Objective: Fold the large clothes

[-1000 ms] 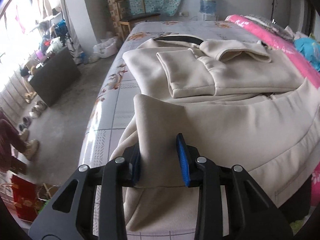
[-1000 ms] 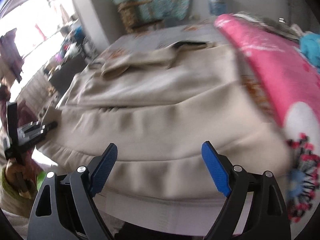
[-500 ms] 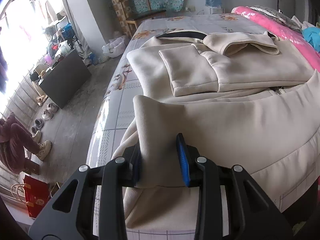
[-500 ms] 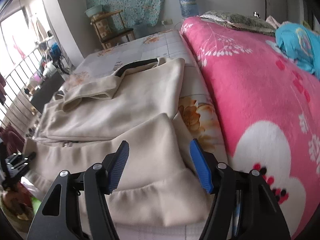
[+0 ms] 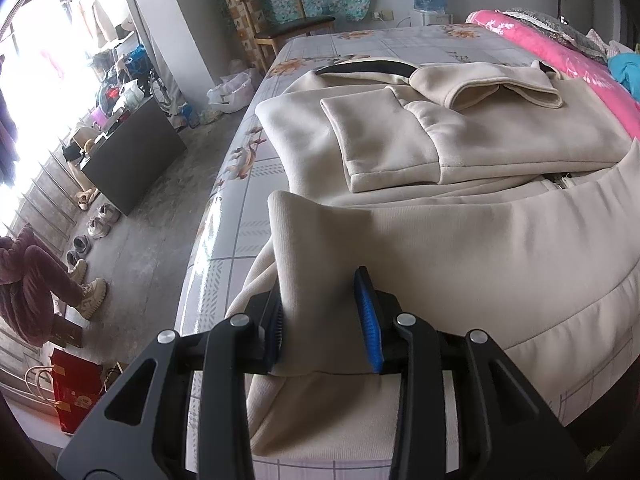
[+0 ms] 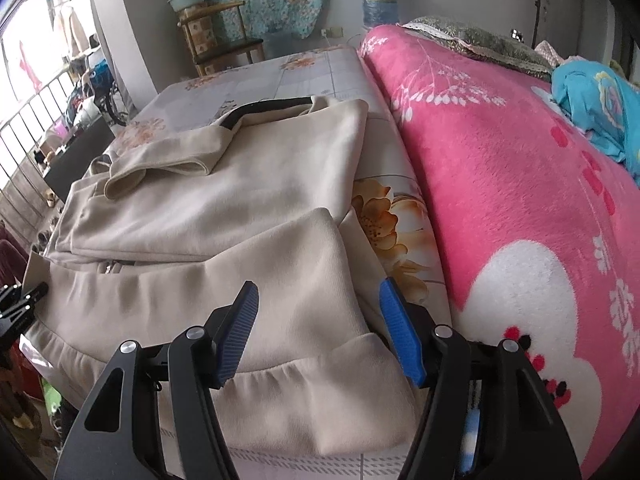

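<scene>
Clamped the fingers (image 5: pixel 370 328) of the left gripper (image 5: pixel 320 320) narrowly on a thick, doubled fold at the near left corner of the beige jacket (image 5: pixel 460 248), blue ribbed pads pressing from both sides. Raised that corner into a stiff, upright ridge, probably to carry the lower part over the rest.

Set the right gripper (image 6: pixel 320 328) about half open around the near right corner, fingers (image 6: pixel 400 332) straddling the gathered hem band. Could not make out either pad pressing the cloth, so judged it unheld there. Seemed placed to match the left grip, so that both corners could lift together and keep the fold square.

Found the jacket spread along the bed, hem at the near edge and partly hanging off it, black-lined collar at the far end. Looked soft, heavy and fleecy, with a fine knit grain, a ribbed hem and a zip just showing mid-body. Noted both sleeves already folded across the chest, cuffs broad and flat.

Beneath, saw a smooth, glossy sheet (image 5: pixel 240 216) with grey checks and orange flowers. To the right, just beside the jacket, saw a plush pink blanket (image 6: pixel 500 160). Beyond the bed, noticed a wooden chair (image 5: pixel 288 28) and a blue water bottle (image 6: pixel 379 2).
</scene>
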`<move>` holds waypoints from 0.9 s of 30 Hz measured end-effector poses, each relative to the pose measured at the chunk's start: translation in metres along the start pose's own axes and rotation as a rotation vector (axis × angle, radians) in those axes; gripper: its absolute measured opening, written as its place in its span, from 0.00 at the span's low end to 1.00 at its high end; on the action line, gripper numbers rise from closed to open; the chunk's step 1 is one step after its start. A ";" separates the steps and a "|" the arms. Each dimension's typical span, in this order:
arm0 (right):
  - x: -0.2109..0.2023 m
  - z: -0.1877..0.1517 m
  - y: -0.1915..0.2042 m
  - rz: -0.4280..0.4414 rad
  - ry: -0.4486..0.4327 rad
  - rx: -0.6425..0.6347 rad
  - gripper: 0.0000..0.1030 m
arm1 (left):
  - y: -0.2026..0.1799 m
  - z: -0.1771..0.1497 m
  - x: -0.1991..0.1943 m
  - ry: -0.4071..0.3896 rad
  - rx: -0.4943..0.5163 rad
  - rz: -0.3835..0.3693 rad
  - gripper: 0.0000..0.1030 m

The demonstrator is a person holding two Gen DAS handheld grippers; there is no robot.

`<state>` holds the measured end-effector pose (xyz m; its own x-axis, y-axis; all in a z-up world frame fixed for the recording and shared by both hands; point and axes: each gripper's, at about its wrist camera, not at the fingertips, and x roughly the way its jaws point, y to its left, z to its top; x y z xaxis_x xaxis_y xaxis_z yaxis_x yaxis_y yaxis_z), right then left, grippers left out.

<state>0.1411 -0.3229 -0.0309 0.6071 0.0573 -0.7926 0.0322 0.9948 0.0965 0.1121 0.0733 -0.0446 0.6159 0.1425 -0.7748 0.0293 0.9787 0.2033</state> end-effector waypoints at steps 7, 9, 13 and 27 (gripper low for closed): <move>0.003 0.000 0.000 -0.014 0.009 -0.008 0.61 | -0.001 0.001 0.001 0.001 0.004 0.010 0.33; 0.003 0.001 0.001 -0.019 0.009 -0.007 0.61 | -0.002 0.001 0.001 0.003 0.006 0.014 0.33; 0.000 0.001 0.003 -0.008 -0.003 -0.003 0.70 | -0.003 0.001 0.000 0.002 0.010 0.024 0.34; -0.023 0.003 0.027 0.038 -0.046 -0.053 0.76 | 0.005 0.005 -0.020 -0.082 -0.023 0.049 0.75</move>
<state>0.1305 -0.2976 -0.0084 0.6426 0.0929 -0.7606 -0.0334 0.9951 0.0933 0.1040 0.0742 -0.0248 0.6787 0.1789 -0.7123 -0.0200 0.9740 0.2256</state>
